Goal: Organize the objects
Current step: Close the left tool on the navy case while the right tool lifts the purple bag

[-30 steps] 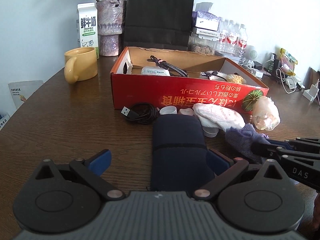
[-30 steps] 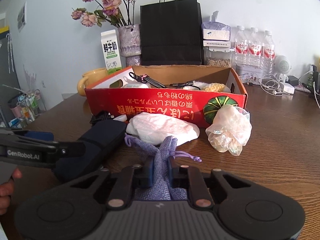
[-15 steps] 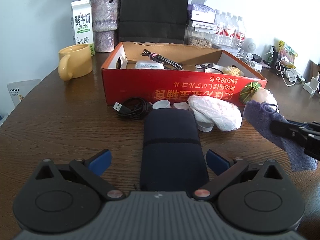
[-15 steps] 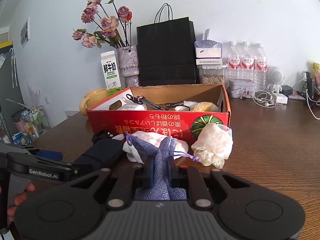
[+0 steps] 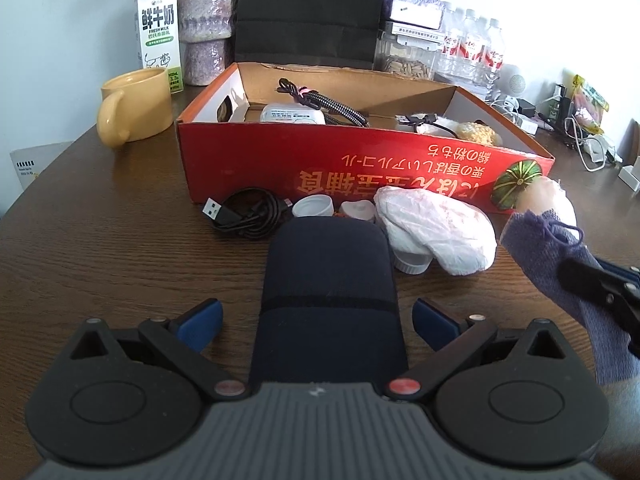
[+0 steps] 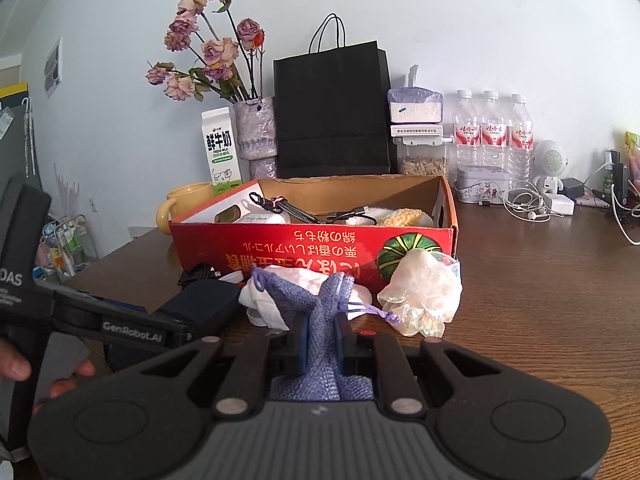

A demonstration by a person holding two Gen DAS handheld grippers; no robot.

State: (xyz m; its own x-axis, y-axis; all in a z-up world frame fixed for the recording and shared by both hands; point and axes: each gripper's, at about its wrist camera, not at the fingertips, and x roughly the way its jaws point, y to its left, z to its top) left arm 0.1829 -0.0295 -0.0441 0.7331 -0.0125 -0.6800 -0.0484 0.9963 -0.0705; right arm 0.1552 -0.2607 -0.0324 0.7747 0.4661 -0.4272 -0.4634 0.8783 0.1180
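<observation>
Purple drawstring pouch: knitted fabric, clenched between the pads of the right gripper and held above the desk, in front of the red cardboard box.
Dark navy case: oblong, lying flat on the desk between the spread fingers of the left gripper; jaws released, pads apart from its sides.
White crumpled bag: just right of the case's far end, resting partly on a white lid.
Black USB cable: coiled, against the box's front wall, left of two small white caps.
Translucent plastic bag: at the box's front right corner.
Yellow mug, milk carton: beyond the box's left end.
</observation>
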